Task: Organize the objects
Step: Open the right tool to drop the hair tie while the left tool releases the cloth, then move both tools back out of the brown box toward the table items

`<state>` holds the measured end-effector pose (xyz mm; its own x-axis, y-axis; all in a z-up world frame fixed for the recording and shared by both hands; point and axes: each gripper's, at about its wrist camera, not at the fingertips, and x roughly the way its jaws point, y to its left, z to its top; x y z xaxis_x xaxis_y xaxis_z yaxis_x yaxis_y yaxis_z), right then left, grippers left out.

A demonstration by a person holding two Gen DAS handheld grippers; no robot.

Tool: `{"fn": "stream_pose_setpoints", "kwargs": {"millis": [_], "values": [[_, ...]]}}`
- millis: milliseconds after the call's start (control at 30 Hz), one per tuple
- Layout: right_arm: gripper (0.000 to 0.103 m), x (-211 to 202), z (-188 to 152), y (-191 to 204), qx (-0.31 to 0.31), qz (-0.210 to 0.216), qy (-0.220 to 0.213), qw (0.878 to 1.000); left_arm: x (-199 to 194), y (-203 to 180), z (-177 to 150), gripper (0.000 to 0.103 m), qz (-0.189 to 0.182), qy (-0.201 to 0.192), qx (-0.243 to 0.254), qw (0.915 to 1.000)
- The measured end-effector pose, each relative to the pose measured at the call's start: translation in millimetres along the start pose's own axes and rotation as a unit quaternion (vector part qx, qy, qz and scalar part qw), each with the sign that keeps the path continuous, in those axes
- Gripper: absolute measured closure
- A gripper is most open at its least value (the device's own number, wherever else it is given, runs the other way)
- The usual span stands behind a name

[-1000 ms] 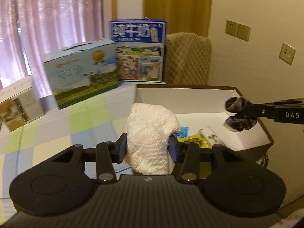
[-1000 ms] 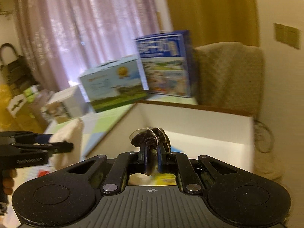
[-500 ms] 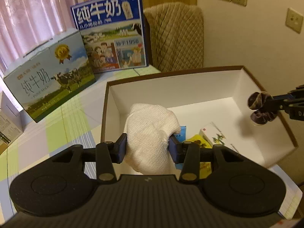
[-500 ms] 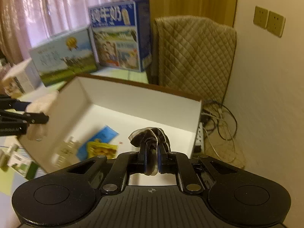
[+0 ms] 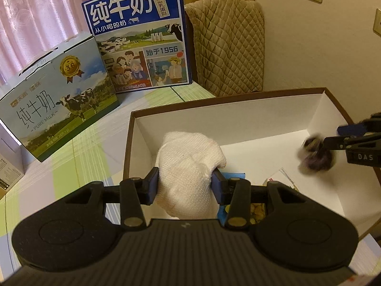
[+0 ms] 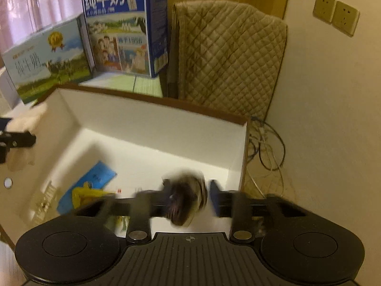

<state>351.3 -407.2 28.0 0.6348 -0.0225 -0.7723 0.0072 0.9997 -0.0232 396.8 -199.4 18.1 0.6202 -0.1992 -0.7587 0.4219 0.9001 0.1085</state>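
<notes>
My left gripper (image 5: 185,183) is shut on a white woven cloth (image 5: 188,162) and holds it over the near left corner of the open white box with a brown rim (image 5: 238,119). At the right of the left wrist view, my right gripper (image 5: 333,135) reaches over the box. A dark scrunchie (image 5: 316,153) is blurred just under its tips. In the right wrist view the right gripper (image 6: 188,197) is open with its fingers spread. The blurred scrunchie (image 6: 185,200) lies loose between them, above the box floor (image 6: 166,124).
A blue packet (image 6: 95,178), a yellow packet (image 6: 83,195) and a small carton lie in the box. Two milk cartons (image 5: 57,100) (image 5: 140,35) stand behind it on the checked tablecloth. A quilted cover (image 6: 228,54), cables (image 6: 269,147) and a wall lie to the right.
The right gripper's fingers have opened and the scrunchie has come loose between them. Both grippers moved further over the box. The left gripper still holds the cloth.
</notes>
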Motion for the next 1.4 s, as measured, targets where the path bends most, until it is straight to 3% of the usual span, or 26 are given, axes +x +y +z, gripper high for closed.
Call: {"fn": "stream_pose_setpoints", "kwargs": {"millis": [333, 500, 700, 1067, 1400], "values": [[0.057, -1, 1, 7, -0.013, 0.012, 0.0, 1.0, 13, -1, 2, 0.061, 0.01, -0.001, 0.001, 0.9999], [0.056, -2, -2, 11, -0.019, 0.02, 0.003, 1.0, 7, -3, 5, 0.034, 0.018, -0.027, 0.006, 0.9994], [0.054, -6, -6, 16, -0.033, 0.027, 0.006, 0.999, 2, 0, 3, 0.025, 0.023, -0.021, 0.007, 0.9995], [0.053, -27, -19, 21, -0.04, 0.045, 0.012, 0.998, -12, 2, -19, 0.024, 0.017, -0.004, 0.009, 0.9998], [0.053, -66, -27, 26, -0.024, 0.064, -0.005, 0.998, -57, 5, -34, 0.02, -0.004, -0.019, 0.001, 0.9998]]}}
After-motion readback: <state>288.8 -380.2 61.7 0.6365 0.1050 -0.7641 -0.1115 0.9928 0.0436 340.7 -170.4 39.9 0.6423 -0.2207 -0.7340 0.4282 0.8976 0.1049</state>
